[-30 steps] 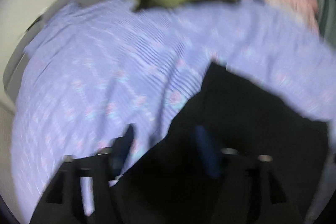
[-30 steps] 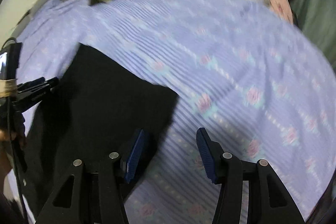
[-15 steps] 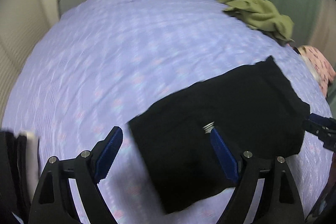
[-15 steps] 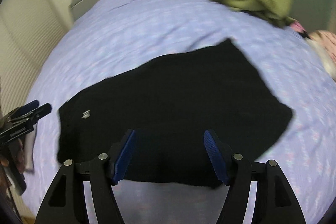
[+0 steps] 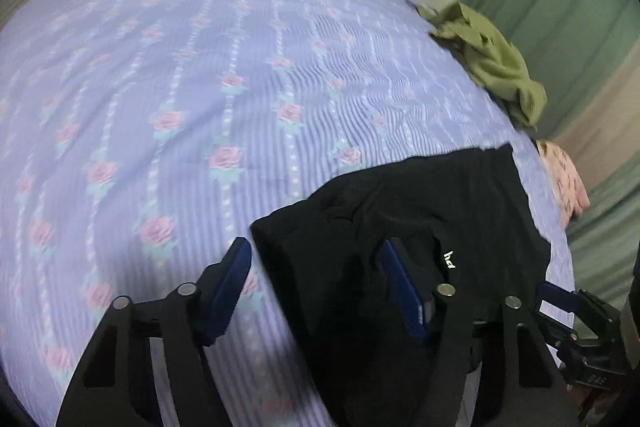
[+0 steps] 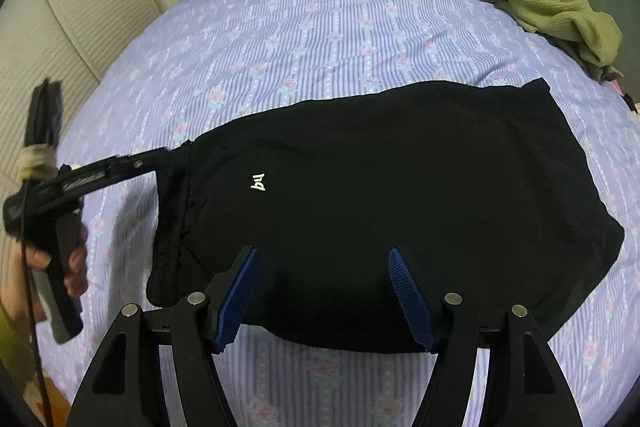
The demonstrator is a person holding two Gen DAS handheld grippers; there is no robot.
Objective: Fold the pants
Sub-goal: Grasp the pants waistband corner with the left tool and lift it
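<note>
Across the bed (image 6: 340,27), a striped purple cover with roses is spreading under everything, and the black pants (image 6: 400,187) are lying near its front edge as a broad, flat rectangle, seemingly already folded at least once, with a small white logo (image 6: 258,183) facing up. A green sweater (image 6: 560,3) is sitting crumpled at the far right, well apart. The left gripper (image 5: 316,287) is reaching over the pants' waistband corner, its fingers spread wide and gripping nothing. The right gripper (image 6: 324,291) is hovering at the near edge, fingers likewise apart and empty. Judging by shape, a further fold is probably remaining.
</note>
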